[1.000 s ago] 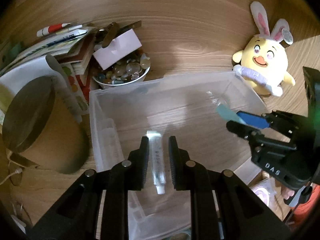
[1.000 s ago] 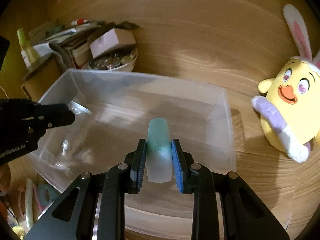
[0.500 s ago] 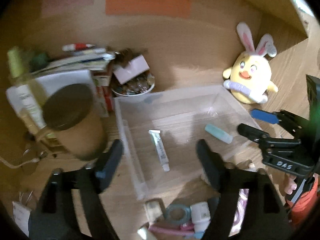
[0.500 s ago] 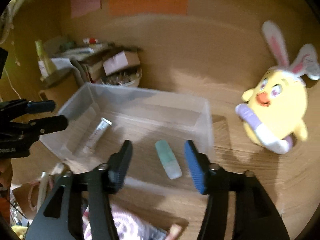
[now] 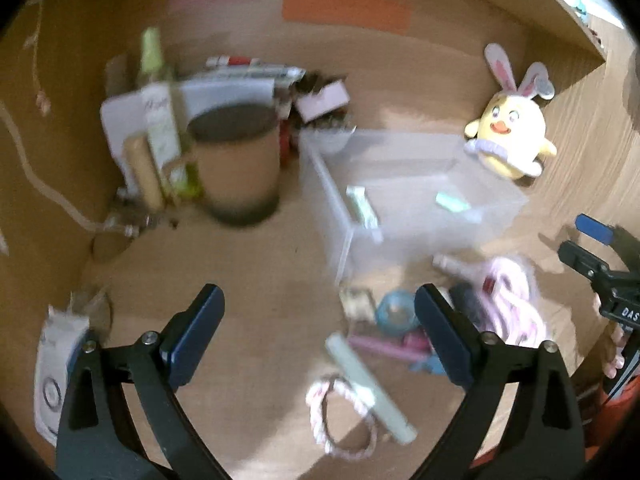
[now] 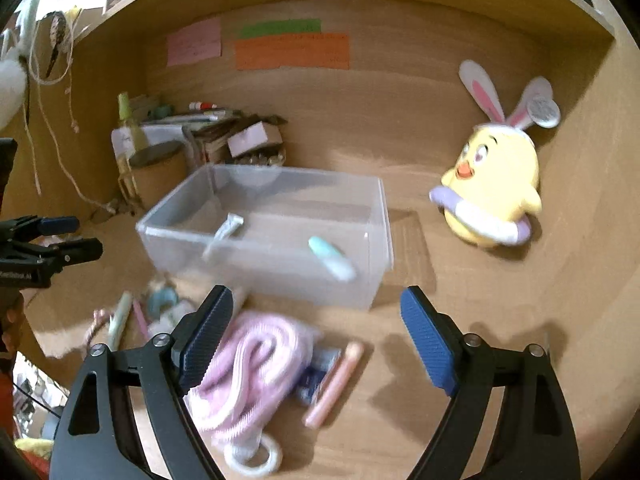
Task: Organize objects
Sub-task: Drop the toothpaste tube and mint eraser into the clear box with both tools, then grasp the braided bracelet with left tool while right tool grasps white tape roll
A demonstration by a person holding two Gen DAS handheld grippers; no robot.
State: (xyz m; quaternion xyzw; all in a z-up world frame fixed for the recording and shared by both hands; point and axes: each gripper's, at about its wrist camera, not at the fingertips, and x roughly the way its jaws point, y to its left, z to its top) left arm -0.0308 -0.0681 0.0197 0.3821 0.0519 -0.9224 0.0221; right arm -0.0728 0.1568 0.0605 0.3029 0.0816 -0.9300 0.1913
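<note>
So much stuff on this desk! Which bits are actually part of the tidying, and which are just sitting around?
Part of the job:
- clear bin
- white tube and mint tube in it
- pink cloth
- pink stick
- blue tape roll

Probably just lying about:
- chick plush
- brown canister
- sticky notes

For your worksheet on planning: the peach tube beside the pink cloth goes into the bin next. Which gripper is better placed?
Probably right. The right gripper is open, with the peach tube just below its jaws; the left gripper hangs over other clutter.
</note>
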